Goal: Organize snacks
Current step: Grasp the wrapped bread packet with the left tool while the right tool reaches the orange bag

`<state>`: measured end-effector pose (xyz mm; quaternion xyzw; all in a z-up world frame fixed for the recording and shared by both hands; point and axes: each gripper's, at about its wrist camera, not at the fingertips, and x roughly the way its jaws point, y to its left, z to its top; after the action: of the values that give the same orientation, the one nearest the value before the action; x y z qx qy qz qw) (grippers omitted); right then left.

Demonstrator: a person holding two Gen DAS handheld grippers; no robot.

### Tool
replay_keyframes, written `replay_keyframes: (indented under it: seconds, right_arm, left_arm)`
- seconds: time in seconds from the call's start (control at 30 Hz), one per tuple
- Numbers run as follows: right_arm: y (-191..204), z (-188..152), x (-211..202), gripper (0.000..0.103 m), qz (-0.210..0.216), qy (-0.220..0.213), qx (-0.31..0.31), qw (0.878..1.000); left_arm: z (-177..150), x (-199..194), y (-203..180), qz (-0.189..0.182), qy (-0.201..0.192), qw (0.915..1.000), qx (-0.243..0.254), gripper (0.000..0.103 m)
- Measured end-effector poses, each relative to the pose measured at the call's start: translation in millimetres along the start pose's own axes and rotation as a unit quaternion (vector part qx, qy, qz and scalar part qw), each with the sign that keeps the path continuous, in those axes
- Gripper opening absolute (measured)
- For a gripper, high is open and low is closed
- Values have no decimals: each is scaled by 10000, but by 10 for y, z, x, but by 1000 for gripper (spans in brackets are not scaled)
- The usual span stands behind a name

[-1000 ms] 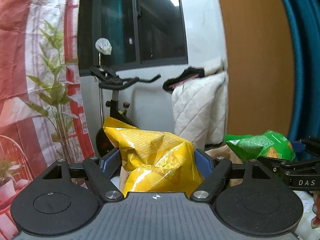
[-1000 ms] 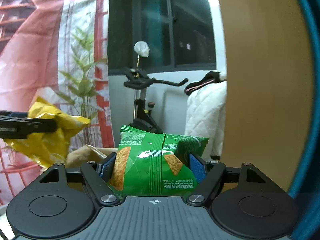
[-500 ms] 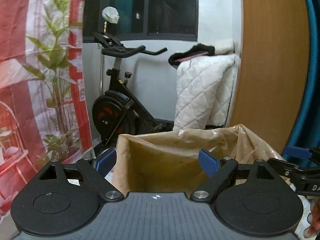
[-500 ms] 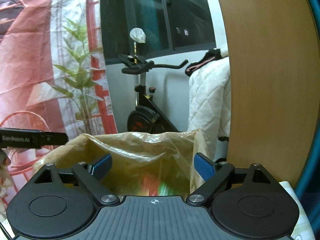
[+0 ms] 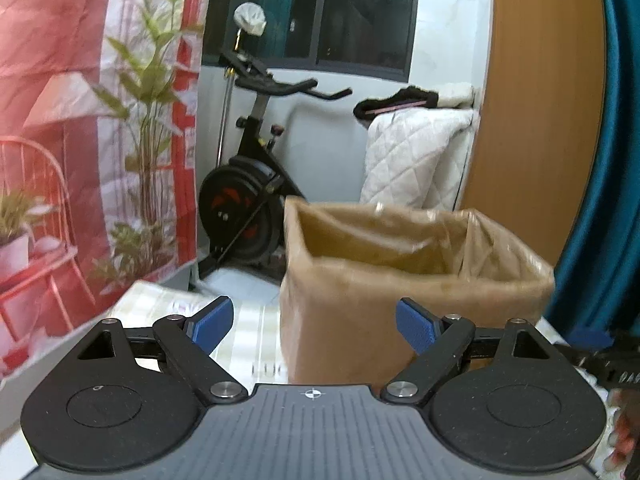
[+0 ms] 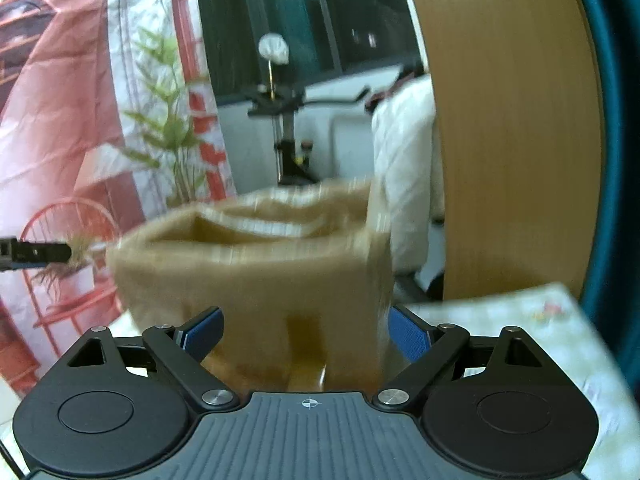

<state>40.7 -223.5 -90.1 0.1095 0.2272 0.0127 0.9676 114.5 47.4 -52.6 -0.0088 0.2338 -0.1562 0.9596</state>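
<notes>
Left gripper (image 5: 314, 326): jaws spread, holding nothing.
Right gripper (image 6: 306, 330): jaws spread, holding nothing.
Brown bag (image 5: 400, 280): upright, mouth open, just ahead.

one brown paper bag (image 5: 412, 312); two grippers, left gripper (image 5: 314, 322), right gripper (image 6: 306, 330); one exercise bike (image 5: 248, 184); one white quilt (image 5: 416, 160); one patterned tablecloth (image 6: 528, 320)

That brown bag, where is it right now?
The brown bag stands open on the table, centre-right in the left wrist view, just ahead of both open tools, with the exercise bike behind it.
</notes>
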Motion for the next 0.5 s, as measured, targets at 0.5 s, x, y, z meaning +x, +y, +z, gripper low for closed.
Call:
replay_keyframes:
  seconds: [0.5]
  right_arm:
    - [279, -791, -29, 87, -31, 638, 62, 9979]
  left_arm:
    - [-804, -85, -95, -280, 748, 9953, -547, 86]
